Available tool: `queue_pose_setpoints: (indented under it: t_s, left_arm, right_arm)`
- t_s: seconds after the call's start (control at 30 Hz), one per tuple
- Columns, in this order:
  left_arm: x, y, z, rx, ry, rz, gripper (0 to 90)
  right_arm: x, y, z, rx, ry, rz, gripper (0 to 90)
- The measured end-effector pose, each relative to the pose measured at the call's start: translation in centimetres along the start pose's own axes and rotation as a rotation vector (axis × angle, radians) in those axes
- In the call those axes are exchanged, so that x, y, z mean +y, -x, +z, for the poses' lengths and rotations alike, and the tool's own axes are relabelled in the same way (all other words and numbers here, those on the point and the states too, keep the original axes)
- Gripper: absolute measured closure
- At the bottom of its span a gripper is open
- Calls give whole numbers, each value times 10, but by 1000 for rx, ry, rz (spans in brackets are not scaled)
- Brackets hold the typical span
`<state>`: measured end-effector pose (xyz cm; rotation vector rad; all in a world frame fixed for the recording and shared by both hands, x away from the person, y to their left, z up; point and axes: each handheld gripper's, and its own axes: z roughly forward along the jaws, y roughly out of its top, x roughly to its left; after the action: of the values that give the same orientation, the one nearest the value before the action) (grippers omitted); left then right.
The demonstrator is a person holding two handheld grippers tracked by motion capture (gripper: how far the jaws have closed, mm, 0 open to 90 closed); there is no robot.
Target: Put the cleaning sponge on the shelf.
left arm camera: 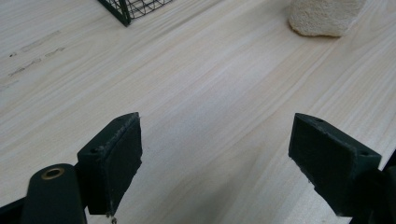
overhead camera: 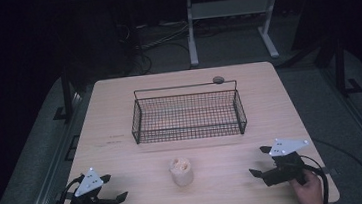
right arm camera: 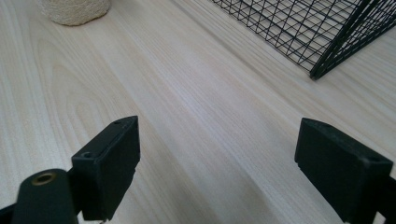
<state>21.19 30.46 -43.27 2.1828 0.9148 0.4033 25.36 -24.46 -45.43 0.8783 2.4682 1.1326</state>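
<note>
Pale wooden surface (overhead camera: 120,113) set in a dark room, left tool (overhead camera: 113,187) held at the near left with jaws apart, beige sponge-like roll (overhead camera: 181,171) stood upright between both tools, wire basket (overhead camera: 188,112) placed behind it, right tool (overhead camera: 260,160) held at the near right with jaws apart.

Each matte black two-jaw hand-held gripper, left (overhead camera: 113,187) and right (overhead camera: 260,161), carries a pale grey three-cornered plate on top with small dark holes, rectangular jaw pads, a brass-ringed screw hole beside one jaw, and a black cable trailing behind.
</note>
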Motion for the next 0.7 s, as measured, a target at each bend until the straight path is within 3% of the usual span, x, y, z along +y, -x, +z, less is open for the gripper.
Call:
queue_pose_setpoints:
  t_s: [0.37, 0.7]
  left_arm:
    - [3, 5, 6, -38, -16, 12, 167]
    - [7, 10, 15, -48, -35, 22, 167]
  right_arm:
    - [1, -2, 1, 7, -3, -7, 136]
    - [1, -2, 0, 8, 1, -12, 136]
